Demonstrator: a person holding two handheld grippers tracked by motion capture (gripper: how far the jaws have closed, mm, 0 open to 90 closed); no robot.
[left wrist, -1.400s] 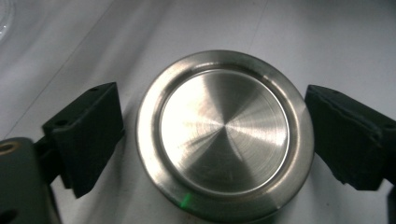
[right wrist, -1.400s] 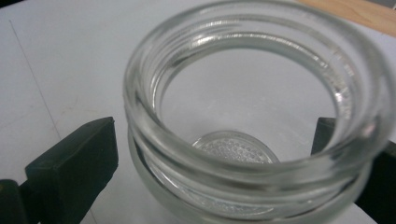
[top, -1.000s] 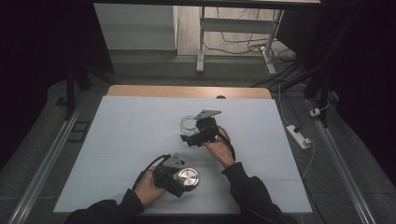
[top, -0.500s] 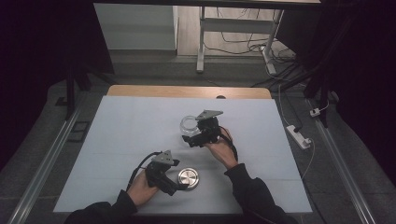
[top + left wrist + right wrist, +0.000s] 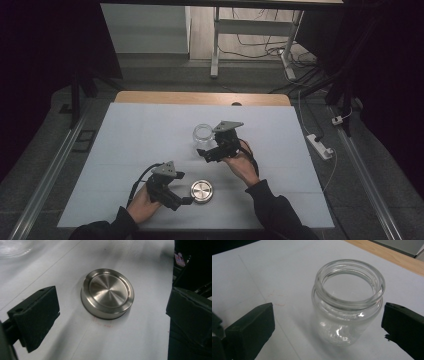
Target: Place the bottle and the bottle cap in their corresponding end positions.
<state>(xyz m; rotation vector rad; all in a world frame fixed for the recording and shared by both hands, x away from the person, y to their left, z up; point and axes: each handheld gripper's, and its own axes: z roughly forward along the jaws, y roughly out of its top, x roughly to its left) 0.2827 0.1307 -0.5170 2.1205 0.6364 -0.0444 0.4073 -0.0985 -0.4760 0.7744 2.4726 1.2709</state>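
Since the lid (image 5: 202,191) lies flat on the table (image 5: 125,135), nearer the person than the open jar (image 5: 203,135), both look set down: left gripper (image 5: 186,200) spread beside the lid, right gripper (image 5: 204,153) spread around the jar.
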